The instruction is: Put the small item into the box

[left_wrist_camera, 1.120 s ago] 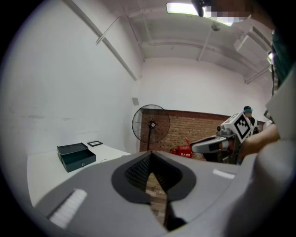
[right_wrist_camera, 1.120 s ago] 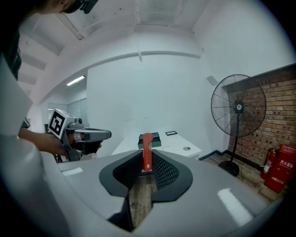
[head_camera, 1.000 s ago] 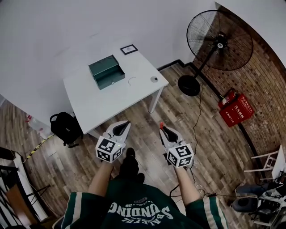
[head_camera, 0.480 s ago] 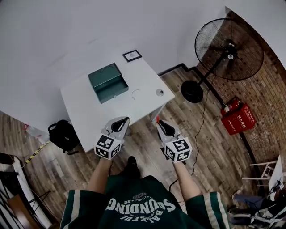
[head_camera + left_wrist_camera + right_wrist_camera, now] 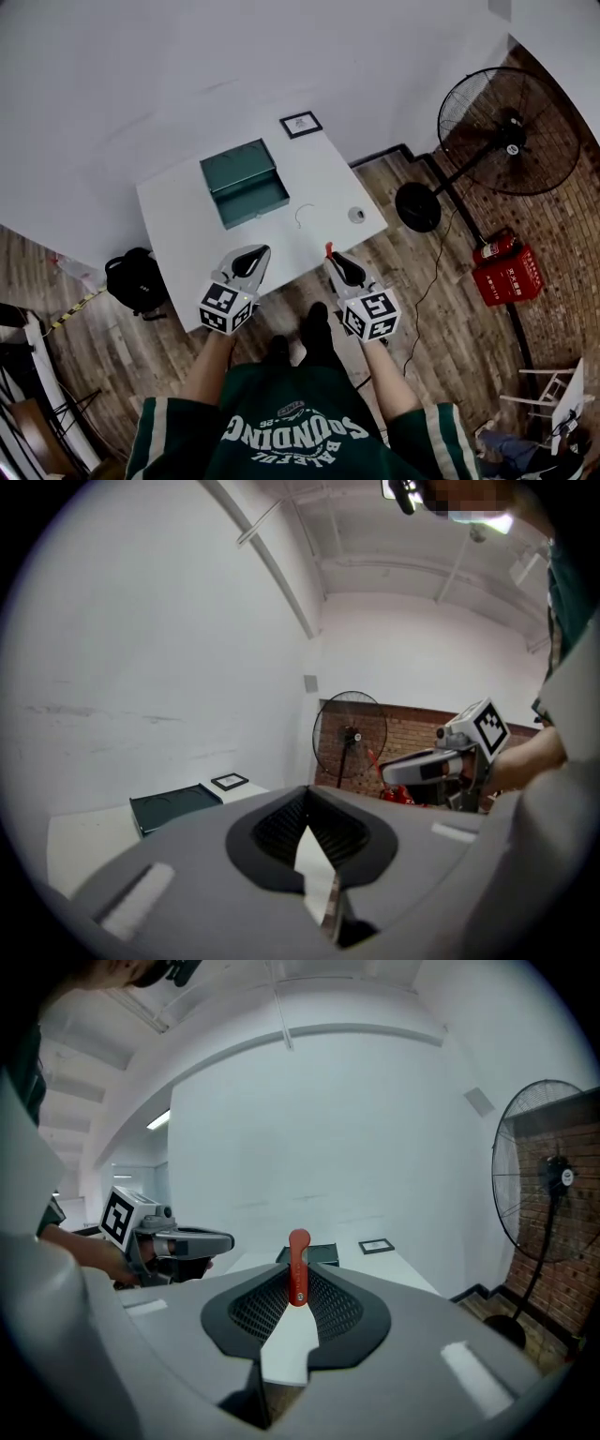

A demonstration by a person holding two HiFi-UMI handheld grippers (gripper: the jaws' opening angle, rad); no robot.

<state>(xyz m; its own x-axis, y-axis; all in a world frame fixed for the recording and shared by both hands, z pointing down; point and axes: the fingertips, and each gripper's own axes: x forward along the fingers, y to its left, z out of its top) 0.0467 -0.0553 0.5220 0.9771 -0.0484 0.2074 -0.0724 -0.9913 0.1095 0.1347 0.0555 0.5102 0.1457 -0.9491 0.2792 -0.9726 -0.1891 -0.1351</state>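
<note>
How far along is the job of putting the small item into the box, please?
Done: the right gripper is shut on a slim red item. In hand: it is held at the near edge of the white table, left gripper shut and empty beside it. Left: reach the open green box and release the item inside.

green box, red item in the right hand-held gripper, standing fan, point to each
green box (image 5: 255,204), head view, on the inside of its nearer half.
red item (image 5: 298,1274), right gripper view, on the middle of its upright shaft.
standing fan (image 5: 512,123), head view, on the hub of its grille.
</note>
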